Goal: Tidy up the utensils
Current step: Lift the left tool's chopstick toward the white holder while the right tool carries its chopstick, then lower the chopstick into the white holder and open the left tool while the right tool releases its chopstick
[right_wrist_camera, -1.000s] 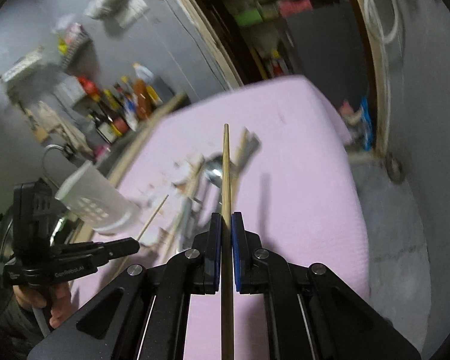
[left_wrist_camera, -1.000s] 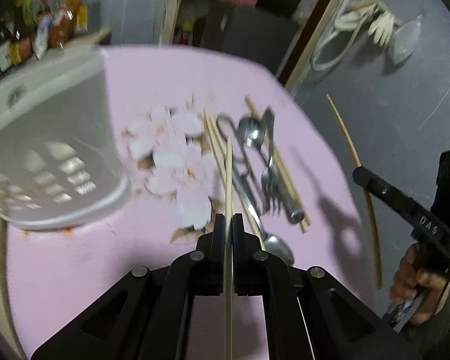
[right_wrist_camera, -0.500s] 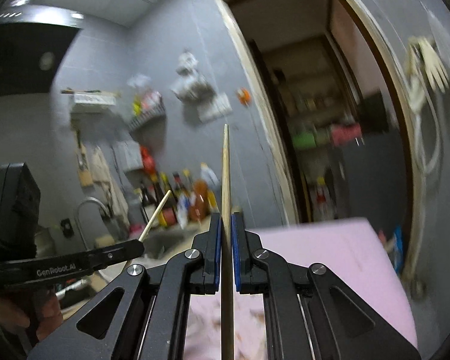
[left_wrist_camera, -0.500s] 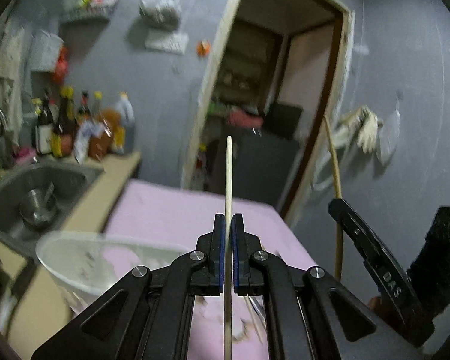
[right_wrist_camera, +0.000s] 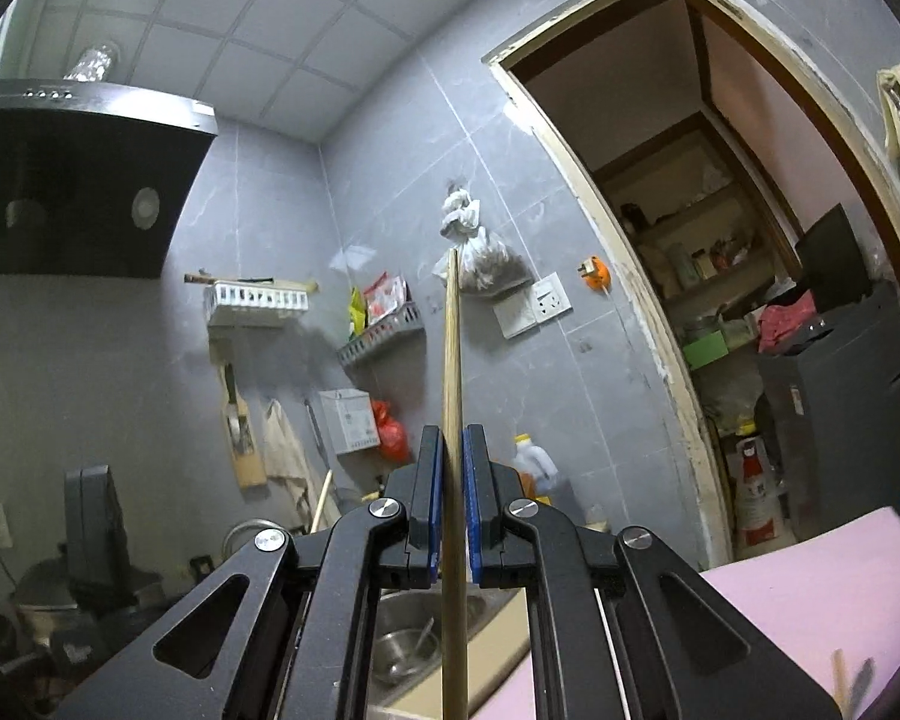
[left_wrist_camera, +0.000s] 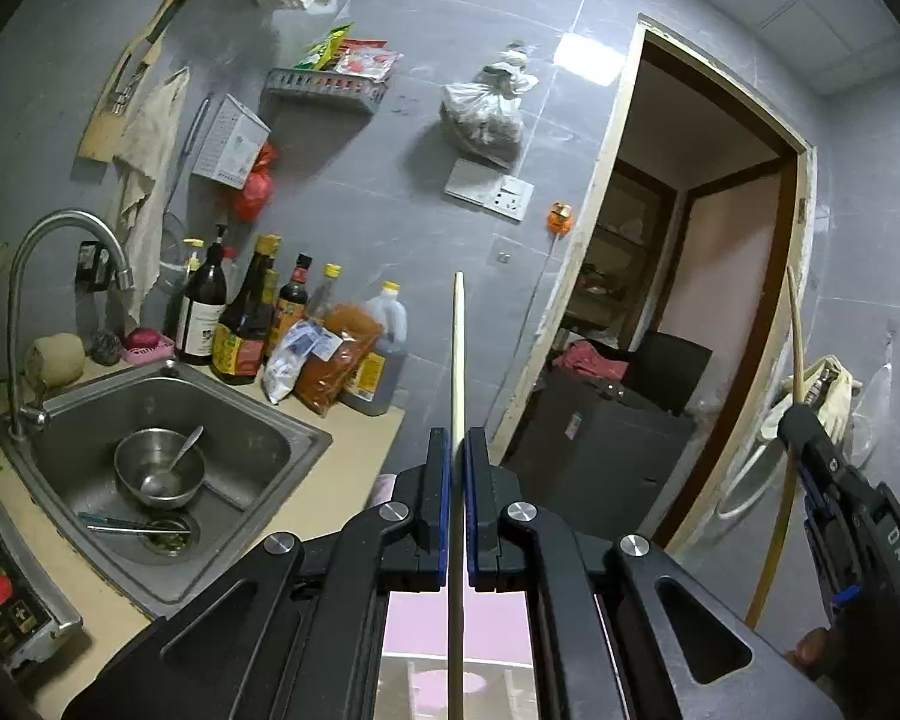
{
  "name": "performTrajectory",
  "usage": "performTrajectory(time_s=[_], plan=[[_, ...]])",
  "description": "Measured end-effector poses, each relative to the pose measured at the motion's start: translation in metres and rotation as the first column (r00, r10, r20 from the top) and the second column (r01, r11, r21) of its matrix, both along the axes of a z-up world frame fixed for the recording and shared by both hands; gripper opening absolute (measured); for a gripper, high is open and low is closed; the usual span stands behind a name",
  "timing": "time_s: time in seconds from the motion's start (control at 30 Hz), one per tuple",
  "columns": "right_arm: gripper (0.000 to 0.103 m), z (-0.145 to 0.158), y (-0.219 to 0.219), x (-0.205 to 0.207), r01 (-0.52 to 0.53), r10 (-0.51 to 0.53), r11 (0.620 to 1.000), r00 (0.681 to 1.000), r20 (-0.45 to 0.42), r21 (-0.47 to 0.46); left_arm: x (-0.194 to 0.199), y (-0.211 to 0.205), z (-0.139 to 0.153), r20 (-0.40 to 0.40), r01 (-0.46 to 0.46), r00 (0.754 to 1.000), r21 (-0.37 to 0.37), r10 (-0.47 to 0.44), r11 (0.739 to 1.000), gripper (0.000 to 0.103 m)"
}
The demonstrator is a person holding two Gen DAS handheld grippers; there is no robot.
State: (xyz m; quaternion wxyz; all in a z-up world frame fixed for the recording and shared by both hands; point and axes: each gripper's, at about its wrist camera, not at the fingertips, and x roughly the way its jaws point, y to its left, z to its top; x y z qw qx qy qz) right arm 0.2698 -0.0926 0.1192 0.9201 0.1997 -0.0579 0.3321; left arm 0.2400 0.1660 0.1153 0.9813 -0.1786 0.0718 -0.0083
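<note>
While both cameras look up at the kitchen wall, each gripper pinches one chopstick between its blue-lined pads. Left gripper: jaws drawn narrow on a pale chopstick, which runs straight up the middle of the left wrist view and ends in front of the grey tiles. Right gripper: jaws likewise closed on a darker wooden chopstick, tip level with the hanging plastic bag on the wall.

In the left wrist view the right gripper shows at the right edge, its chopstick rising past the door frame. In the right wrist view the left unit appears only as a dark body at lower left, with a pale stick end showing beside it.

Outward from the left gripper: a steel sink sits lower left, holding a metal bowl with a spoon in it; a curved tap stands over it. Sauce bottles and packets line the counter behind the sink. A strip of pink table cover shows between the gripper arms.

Outward from the right gripper: pink table cover lower right, with blurred utensil ends at its bottom edge. Range hood upper left, wall baskets at centre, and the open doorway with shelves on the right.
</note>
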Motion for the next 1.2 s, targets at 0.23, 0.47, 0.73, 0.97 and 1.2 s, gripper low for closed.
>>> performTrajectory(time_s=[0.23, 0.47, 0.73, 0.97, 1.2], plan=[[0.005, -0.022, 0.025, 0.005, 0.072, -0.071, 0.997, 0.997, 0.016, -0.042, 0.008, 0.005, -0.027, -0.005, -0.049, 0.999, 0.008, 0.049, 0.999, 0.002], [0.005, -0.044, 0.042, 0.011, 0.102, -0.104, 0.986, 0.994, -0.010, -0.129, 0.008, 0.004, -0.052, -0.023, -0.098, 0.995, -0.019, 0.098, 0.995, 0.002], [0.005, -0.059, 0.049, 0.008, 0.074, -0.087, 0.972, 0.995, -0.047, -0.224, 0.004, -0.007, -0.068, -0.039, -0.115, 0.992, 0.042, 0.116, 0.993, 0.002], [0.005, -0.064, 0.041, -0.002, 0.045, -0.081, 0.956, 0.990, -0.116, -0.291, -0.004, -0.019, -0.078, -0.135, -0.076, 0.987, 0.067, 0.085, 0.995, 0.003], [0.009, -0.068, 0.034, -0.004, 0.013, -0.071, 0.943, 0.984, -0.163, -0.332, -0.013, -0.023, -0.083, -0.187, -0.040, 0.981, 0.050, 0.048, 0.998, 0.003]])
